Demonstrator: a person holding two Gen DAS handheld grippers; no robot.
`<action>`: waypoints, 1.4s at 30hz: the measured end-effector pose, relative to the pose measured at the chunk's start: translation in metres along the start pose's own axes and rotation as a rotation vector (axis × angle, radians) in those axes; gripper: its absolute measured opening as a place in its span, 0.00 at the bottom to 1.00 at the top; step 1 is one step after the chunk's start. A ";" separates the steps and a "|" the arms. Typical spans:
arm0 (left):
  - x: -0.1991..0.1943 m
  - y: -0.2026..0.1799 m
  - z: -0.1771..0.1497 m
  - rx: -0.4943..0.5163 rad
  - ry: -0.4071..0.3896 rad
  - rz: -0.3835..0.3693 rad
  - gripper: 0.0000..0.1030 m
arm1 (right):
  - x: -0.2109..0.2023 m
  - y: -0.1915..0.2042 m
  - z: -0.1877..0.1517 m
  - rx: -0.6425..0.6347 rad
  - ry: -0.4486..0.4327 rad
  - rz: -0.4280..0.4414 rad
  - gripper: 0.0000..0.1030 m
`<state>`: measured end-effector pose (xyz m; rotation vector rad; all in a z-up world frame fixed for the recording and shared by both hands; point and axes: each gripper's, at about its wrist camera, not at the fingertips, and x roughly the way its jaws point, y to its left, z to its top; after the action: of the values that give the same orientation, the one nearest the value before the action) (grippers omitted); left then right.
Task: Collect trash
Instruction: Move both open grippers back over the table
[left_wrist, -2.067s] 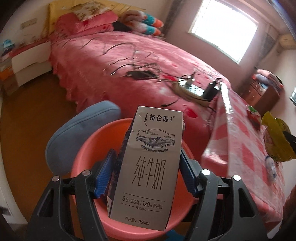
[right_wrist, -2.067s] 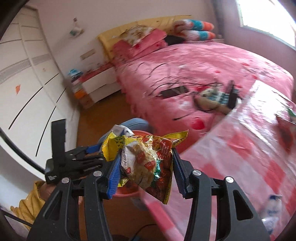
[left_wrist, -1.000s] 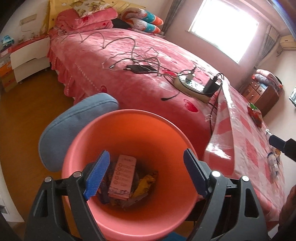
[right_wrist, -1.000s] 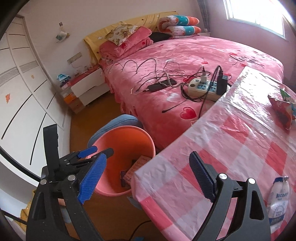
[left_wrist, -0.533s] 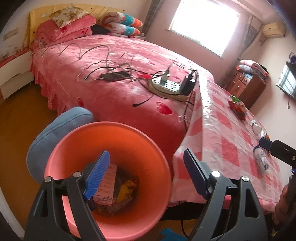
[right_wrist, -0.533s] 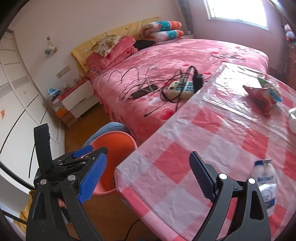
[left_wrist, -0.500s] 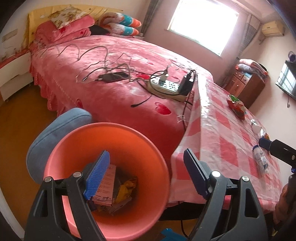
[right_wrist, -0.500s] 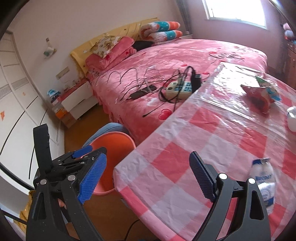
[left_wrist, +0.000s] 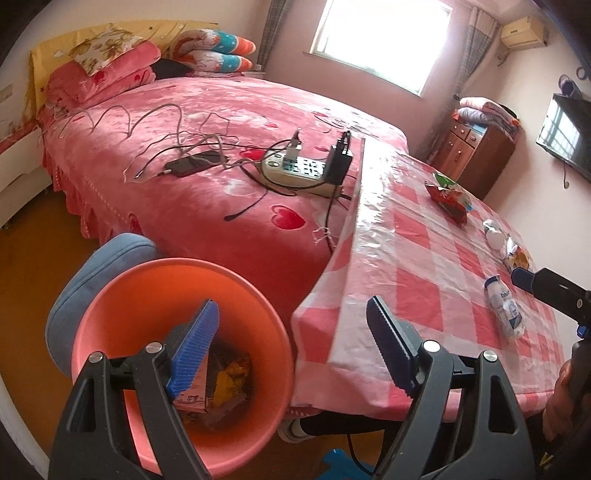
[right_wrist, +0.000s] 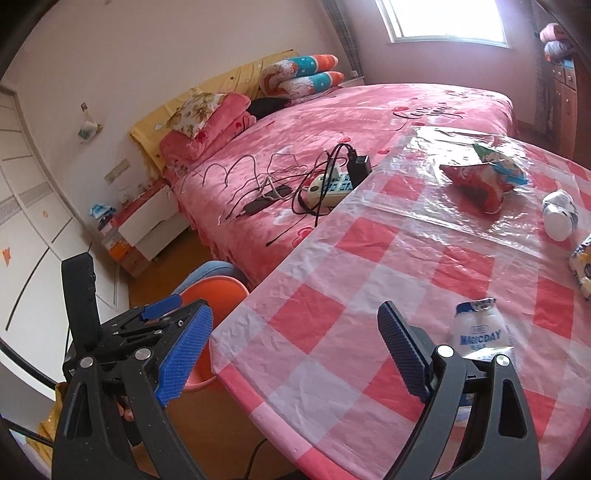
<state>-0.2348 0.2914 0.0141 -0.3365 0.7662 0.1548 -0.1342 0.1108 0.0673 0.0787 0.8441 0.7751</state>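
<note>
Both our grippers, left (left_wrist: 291, 341) and right (right_wrist: 293, 349), hang with jaws spread and nothing between them. Trash already lies in the orange bin (left_wrist: 236, 284) below the table (right_wrist: 369, 258). Next we should probably take the nearest piece, the small white bottle (right_wrist: 478, 334) (it lies just beside the right jaw), closing across its rounded body. The red crinkly snack bag (right_wrist: 476, 181) sits further back on the glossy checked plastic cover.

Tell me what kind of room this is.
A home bedroom, most likely. A large bed with a pink cover and stacked pillows fills most of it, a checked-cloth table pushed up beside it, and a wooden dresser stands by the window.
</note>
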 end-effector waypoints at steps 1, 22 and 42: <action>0.000 -0.003 0.001 0.007 0.002 -0.001 0.80 | -0.002 -0.002 0.000 0.005 -0.005 0.000 0.87; 0.009 -0.087 0.002 0.139 0.055 -0.054 0.80 | -0.057 -0.080 -0.005 0.144 -0.168 -0.070 0.87; 0.026 -0.182 -0.013 0.185 0.167 -0.213 0.80 | -0.110 -0.191 -0.026 0.361 -0.284 -0.191 0.87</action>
<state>-0.1778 0.1169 0.0306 -0.2546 0.8965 -0.1454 -0.0853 -0.1054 0.0526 0.4138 0.7000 0.4135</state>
